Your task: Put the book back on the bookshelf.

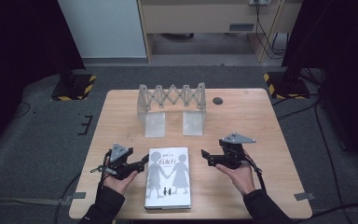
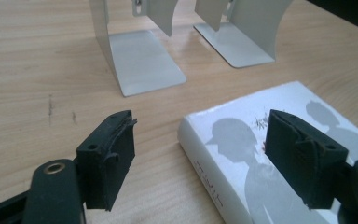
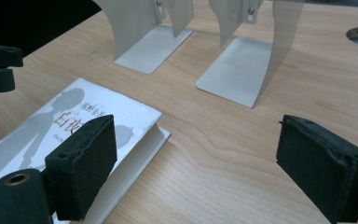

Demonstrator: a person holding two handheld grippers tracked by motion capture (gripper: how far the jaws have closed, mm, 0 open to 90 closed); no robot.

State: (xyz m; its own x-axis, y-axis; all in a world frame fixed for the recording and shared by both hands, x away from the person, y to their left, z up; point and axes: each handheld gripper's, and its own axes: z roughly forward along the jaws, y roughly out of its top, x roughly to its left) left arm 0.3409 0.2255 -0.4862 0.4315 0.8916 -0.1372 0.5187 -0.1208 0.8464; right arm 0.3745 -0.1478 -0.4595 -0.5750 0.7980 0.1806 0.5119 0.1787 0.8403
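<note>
Wooden table (image 1: 261, 121), dark carpeted floor around it. Near edge, centre: white book (image 1: 168, 177), lying flat, cover up. Left gripper (image 1: 142, 161) just beside its left edge, jaws spread, nothing between them. Right gripper (image 1: 205, 155) near its right edge, jaws spread wide, empty. Farther back: grey expandable bookend rack (image 1: 171, 100), standing upright.
</note>
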